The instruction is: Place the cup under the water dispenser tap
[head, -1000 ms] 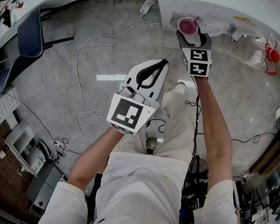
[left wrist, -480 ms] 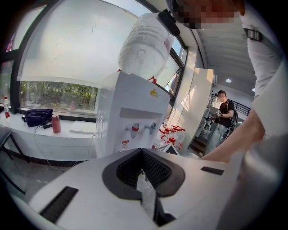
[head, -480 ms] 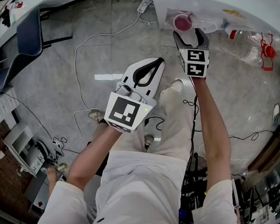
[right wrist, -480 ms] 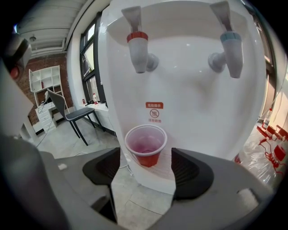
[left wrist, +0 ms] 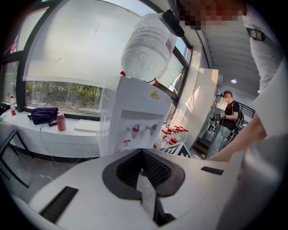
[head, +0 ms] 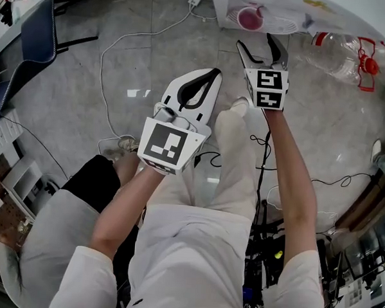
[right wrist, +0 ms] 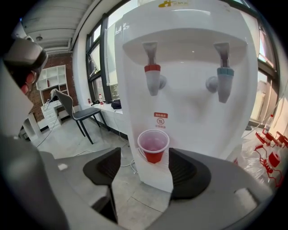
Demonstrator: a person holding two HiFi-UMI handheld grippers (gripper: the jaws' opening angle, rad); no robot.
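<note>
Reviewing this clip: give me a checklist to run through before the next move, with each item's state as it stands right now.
1. The red cup stands upright on the drip tray: ok.
2. It sits in line below the red tap, not the blue tap: ok.
3. The right tool has its jaws apart and does not touch the cup: ok.
4. The left tool has its jaws together with nothing held: ok.
5. Water in the cup: cannot tell.

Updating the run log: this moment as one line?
cup: standing under red tap of water dispenser | right gripper: open, clear of cup | left gripper: shut, empty
</note>
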